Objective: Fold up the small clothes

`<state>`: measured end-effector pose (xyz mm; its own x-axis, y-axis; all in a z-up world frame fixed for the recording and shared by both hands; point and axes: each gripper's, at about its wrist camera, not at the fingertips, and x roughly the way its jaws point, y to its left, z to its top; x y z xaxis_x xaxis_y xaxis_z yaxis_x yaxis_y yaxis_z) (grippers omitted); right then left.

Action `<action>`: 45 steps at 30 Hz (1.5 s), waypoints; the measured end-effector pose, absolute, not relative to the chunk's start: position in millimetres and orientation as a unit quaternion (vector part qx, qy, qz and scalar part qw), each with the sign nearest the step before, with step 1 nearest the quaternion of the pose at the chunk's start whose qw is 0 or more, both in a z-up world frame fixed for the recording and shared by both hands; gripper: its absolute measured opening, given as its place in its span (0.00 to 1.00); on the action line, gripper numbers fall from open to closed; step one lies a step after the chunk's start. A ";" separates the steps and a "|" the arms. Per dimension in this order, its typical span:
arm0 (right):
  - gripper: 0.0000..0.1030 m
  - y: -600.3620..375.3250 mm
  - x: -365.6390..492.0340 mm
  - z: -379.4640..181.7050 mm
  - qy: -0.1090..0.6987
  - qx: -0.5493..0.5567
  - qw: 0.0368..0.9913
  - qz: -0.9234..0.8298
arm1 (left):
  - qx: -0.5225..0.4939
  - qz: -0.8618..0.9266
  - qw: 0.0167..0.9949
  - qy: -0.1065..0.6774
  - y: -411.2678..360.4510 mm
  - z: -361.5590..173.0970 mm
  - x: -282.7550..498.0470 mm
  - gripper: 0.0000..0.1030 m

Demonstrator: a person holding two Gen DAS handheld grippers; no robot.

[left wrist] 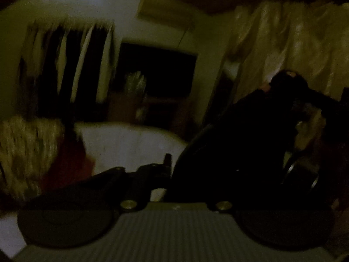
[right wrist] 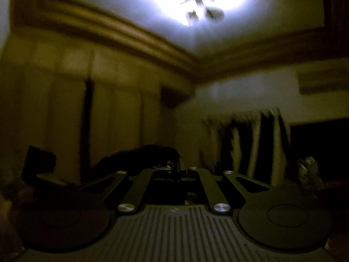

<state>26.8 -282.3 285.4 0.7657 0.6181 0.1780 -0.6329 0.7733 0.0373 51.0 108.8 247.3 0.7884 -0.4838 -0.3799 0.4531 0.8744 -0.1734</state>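
With the right gripper [right wrist: 177, 172] clenched on a dark soft garment [right wrist: 139, 155] held aloft in dim light, the cloth could slip unseen.

Dark garment [left wrist: 240, 142] hangs in air, lifted clear of surface, stretched between both grippers. Very dark cloth, colour uncertain in dim light; no detail of seams or shape readable. In left wrist view it fills right-centre as broad draped mass. In right wrist view same garment [right wrist: 141, 155] shows as fuzzy-edged dark band sloping leftward from fingertips.
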 end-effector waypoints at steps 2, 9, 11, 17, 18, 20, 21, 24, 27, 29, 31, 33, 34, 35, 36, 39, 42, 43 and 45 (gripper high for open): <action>0.03 -271.6 65.4 263.3 -0.028 0.039 0.949 0.312 | -0.040 -0.230 0.934 0.270 105.5 208.3 98.6 0.22; 0.04 -218.6 221.3 132.8 0.148 0.014 0.958 0.247 | -0.025 -0.117 0.914 0.388 100.4 67.4 189.7 0.26; 0.04 -201.4 250.7 97.9 0.184 -0.007 0.957 0.223 | 0.009 -0.087 0.916 0.391 96.4 51.7 194.8 0.36; 0.42 -209.5 302.8 11.7 0.265 0.072 0.946 0.171 | 0.034 -0.079 0.919 0.384 96.9 28.8 168.0 0.89; 0.47 -212.2 299.1 4.0 0.273 0.081 0.943 0.171 | 0.040 -0.099 0.914 0.392 92.5 19.4 158.5 0.89; 0.56 -217.4 283.0 -6.7 0.287 0.091 0.933 0.196 | 0.051 -0.136 0.904 0.403 78.7 6.1 144.7 0.89; 0.56 -219.5 272.5 -9.1 0.287 0.093 0.929 0.215 | 0.062 -0.157 0.898 0.405 70.6 -2.2 137.5 0.89; 0.57 -223.3 220.5 -12.6 0.288 0.081 0.909 0.289 | 0.125 -0.216 0.876 0.414 38.5 -22.3 105.5 0.89; 0.92 -218.4 166.2 -12.5 0.296 0.041 0.873 0.386 | 0.196 -0.216 0.870 0.398 19.5 -36.7 76.2 0.89; 0.98 -208.7 125.9 -16.5 0.310 0.003 0.843 0.440 | 0.223 -0.195 0.876 0.380 18.6 -40.7 60.8 0.89; 0.90 -199.7 97.3 -24.6 0.337 -0.019 0.819 0.464 | 0.221 -0.187 0.883 0.369 22.6 -41.6 46.9 0.89; 0.88 -194.8 75.6 -32.0 0.351 -0.040 0.818 0.454 | 0.203 -0.208 0.887 0.358 26.2 -38.8 35.0 0.89; 0.88 -196.9 65.6 -34.5 0.346 -0.057 0.823 0.447 | 0.196 -0.231 0.885 0.353 25.1 -39.0 29.9 0.89; 0.89 -200.7 58.7 -35.7 0.336 -0.069 0.832 0.436 | 0.194 -0.250 0.880 0.354 22.6 -41.1 29.1 0.89; 0.89 -206.4 53.2 -36.9 0.331 -0.079 0.845 0.413 | 0.197 -0.264 0.873 0.359 15.4 -44.3 25.8 0.89; 0.89 -229.9 51.1 -32.8 0.331 -0.061 0.879 0.338 | 0.231 -0.286 0.855 0.365 -15.6 -58.4 19.9 0.85; 0.92 -256.6 37.2 -28.6 0.316 -0.014 0.895 0.315 | 0.263 -0.322 0.839 0.350 -45.3 -72.4 11.9 0.85; 0.93 -260.8 30.7 -27.3 0.312 -0.019 0.899 0.307 | 0.274 -0.327 0.835 0.348 -54.4 -79.3 11.4 0.85; 0.96 -268.9 17.3 -26.9 0.301 -0.014 0.907 0.294 | 0.291 -0.328 0.826 0.355 -68.7 -92.9 13.0 0.85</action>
<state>17.3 -268.9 -26.9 0.6454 0.5253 -0.5546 -0.5424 0.8264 0.1515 13.0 -68.7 -92.9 0.5332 -0.3344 -0.7771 0.7476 0.6162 0.2478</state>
